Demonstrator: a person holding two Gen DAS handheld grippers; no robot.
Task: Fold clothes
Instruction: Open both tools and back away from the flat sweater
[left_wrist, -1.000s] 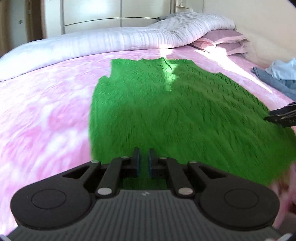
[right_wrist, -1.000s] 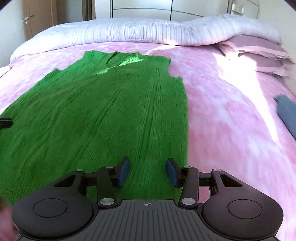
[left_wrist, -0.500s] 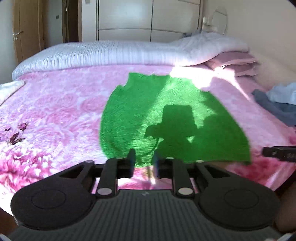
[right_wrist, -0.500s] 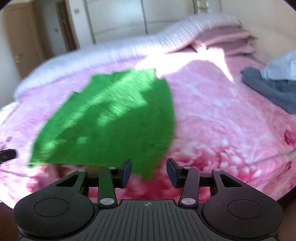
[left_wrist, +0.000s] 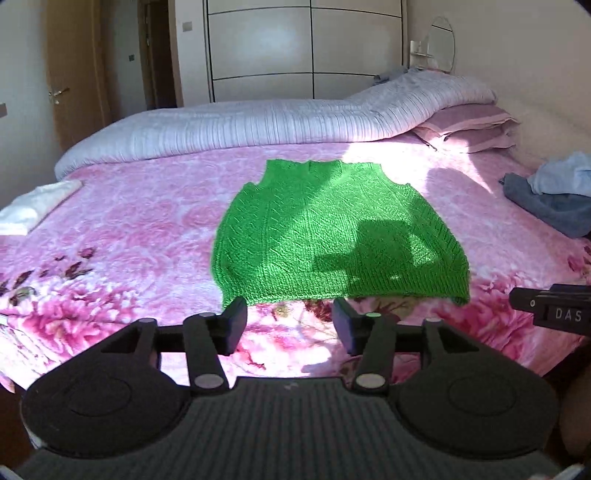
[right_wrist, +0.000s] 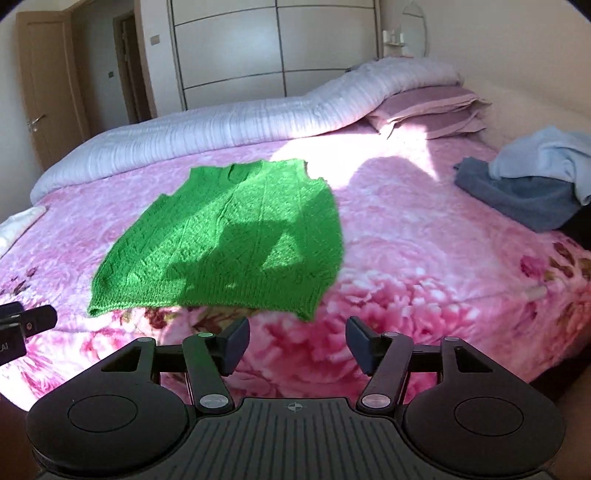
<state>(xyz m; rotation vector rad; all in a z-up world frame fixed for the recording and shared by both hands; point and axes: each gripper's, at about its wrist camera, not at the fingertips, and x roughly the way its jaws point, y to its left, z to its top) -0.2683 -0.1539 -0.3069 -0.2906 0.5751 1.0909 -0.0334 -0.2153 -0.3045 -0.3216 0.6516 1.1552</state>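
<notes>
So the green knit vest (left_wrist: 332, 236) is laid out flat on the pink flowery bed (left_wrist: 110, 236), neck hole pointing away toward the rolled-up duvet (left_wrist: 258, 125), bottom hem closest to both tongs. Its long axis runs pretty much straight away from the tongs.

Left tongs (left_wrist: 290, 323) are spread wide with nothing in them, hovering just short of the hem, lined up with the hem's left half. Right tongs (right_wrist: 297, 341) are also spread and empty, sitting just off the hem's right corner, which looks slightly turned up.

Honestly both look about equally close, each parked near its own end of the hem. My guess is the next move is straight forward: each one pinches its hem corner, then the hem gets carried toward the neck. There's also a pile of blue and grey clothes (right_wrist: 532, 184) way off to the right, well apart from the vest.
</notes>
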